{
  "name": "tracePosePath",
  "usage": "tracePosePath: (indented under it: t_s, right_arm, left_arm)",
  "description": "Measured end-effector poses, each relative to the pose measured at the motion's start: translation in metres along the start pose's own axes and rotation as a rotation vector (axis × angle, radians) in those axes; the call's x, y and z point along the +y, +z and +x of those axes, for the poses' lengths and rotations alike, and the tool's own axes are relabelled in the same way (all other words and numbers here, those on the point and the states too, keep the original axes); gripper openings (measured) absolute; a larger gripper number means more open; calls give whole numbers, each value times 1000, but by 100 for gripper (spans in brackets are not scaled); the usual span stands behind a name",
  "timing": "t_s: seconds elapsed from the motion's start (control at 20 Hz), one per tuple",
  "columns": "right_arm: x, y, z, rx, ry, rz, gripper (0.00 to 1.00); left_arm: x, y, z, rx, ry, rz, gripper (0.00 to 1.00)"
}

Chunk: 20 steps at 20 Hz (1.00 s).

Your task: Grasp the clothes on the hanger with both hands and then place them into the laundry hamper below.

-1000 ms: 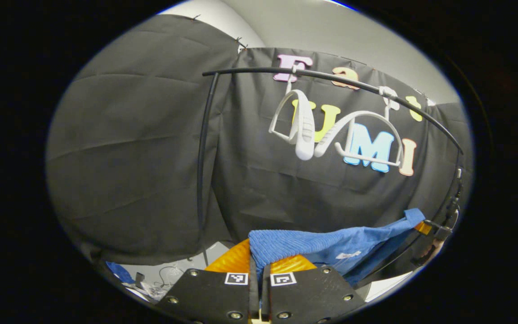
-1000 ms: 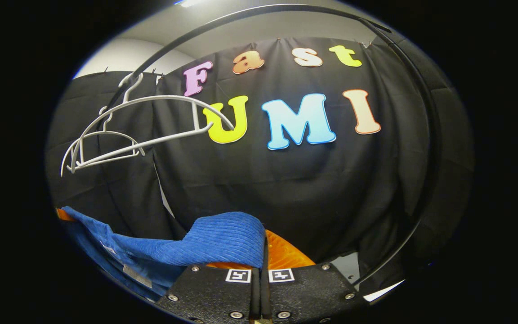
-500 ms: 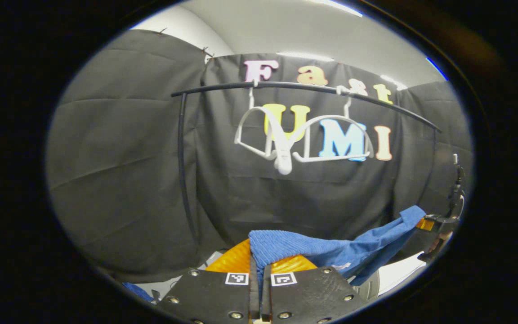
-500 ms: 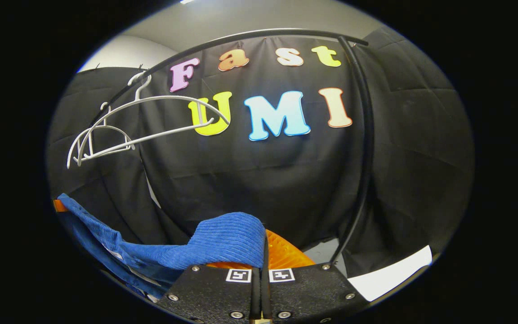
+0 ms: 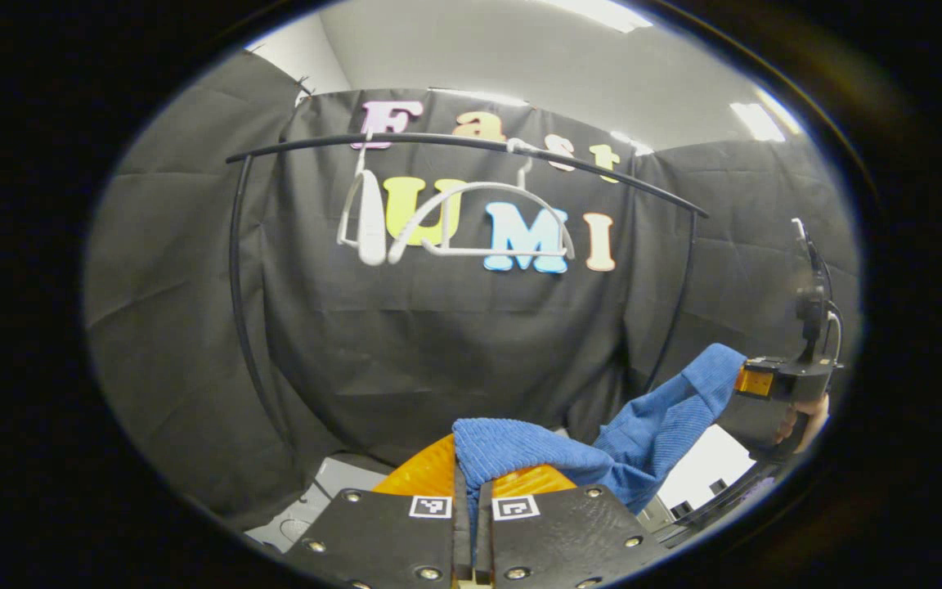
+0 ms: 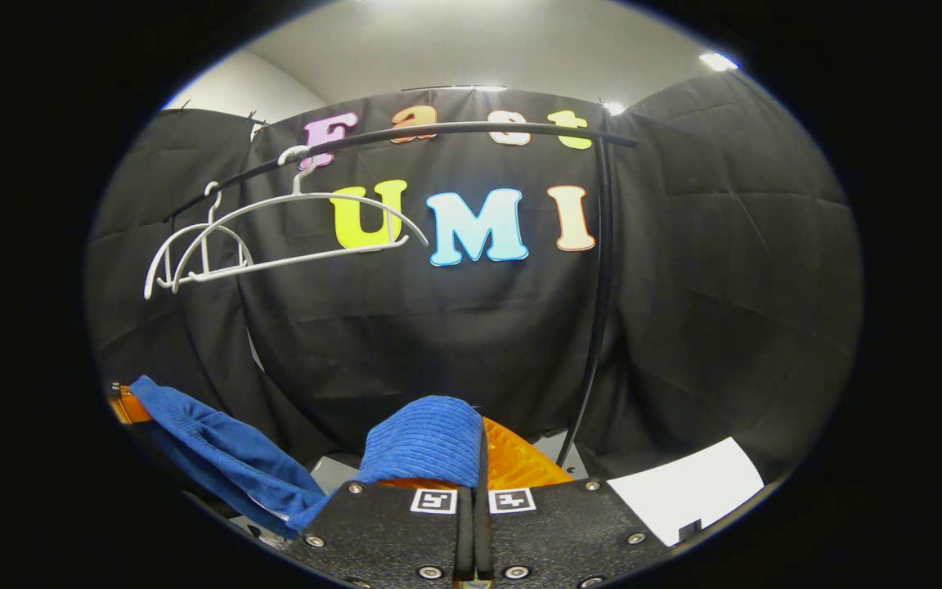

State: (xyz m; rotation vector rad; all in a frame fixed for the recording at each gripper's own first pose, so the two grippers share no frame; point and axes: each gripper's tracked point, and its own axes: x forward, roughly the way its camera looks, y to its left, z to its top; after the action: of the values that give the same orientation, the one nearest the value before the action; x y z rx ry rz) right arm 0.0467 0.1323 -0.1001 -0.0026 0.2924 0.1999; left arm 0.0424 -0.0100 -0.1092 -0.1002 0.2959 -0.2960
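Left gripper (image 5: 471, 483) clamped on one end of the blue garment (image 5: 643, 425), right gripper (image 6: 475, 483) clamped on the other end. Garment hangs slack between them, off the white hangers (image 6: 275, 237), which hang bare on the black rail (image 6: 455, 131).

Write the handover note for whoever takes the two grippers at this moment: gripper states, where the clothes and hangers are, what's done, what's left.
Left gripper: shut on one end of the blue garment.
Right gripper: shut on the other end; the left gripper view shows it off to the side with a hand on it.
The garment sags between the two grippers, off the hangers.
Two white hangers hang bare on the black rail.
Done: garment grasped with both and taken off the hanger.
Left: lower it into the hamper, then let go.
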Motion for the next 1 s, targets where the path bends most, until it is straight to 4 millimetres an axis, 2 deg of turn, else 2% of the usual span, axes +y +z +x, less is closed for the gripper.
tracePosePath:
  t_s: [0.2,0.3,0.45,0.6,0.8,0.9,0.95,1.0]
  right_arm:
    - [9,-20,-5,35,30,-5,0]
    - [16,-42,-5,83,65,8,0]
    - [19,-79,-6,152,93,27,0]
    - [18,-119,3,250,100,63,0]
    - [21,-174,21,399,91,100,0]
    - [21,-202,25,445,87,90,0]
    - [36,-219,31,465,87,76,0]
    - [40,-232,32,483,89,58,0]
  left_arm:
    - [-28,-22,0,27,-46,-8,2]
    - [-33,-35,3,51,-34,0,2]
    - [-38,-63,14,100,-15,-3,2]
    - [-38,-107,23,160,24,-46,2]
    - [-28,-180,44,278,88,-84,3]
    - [-24,-212,44,329,97,-79,2]
    - [-21,-226,45,352,95,-69,3]
    - [-21,-242,48,372,91,-59,4]
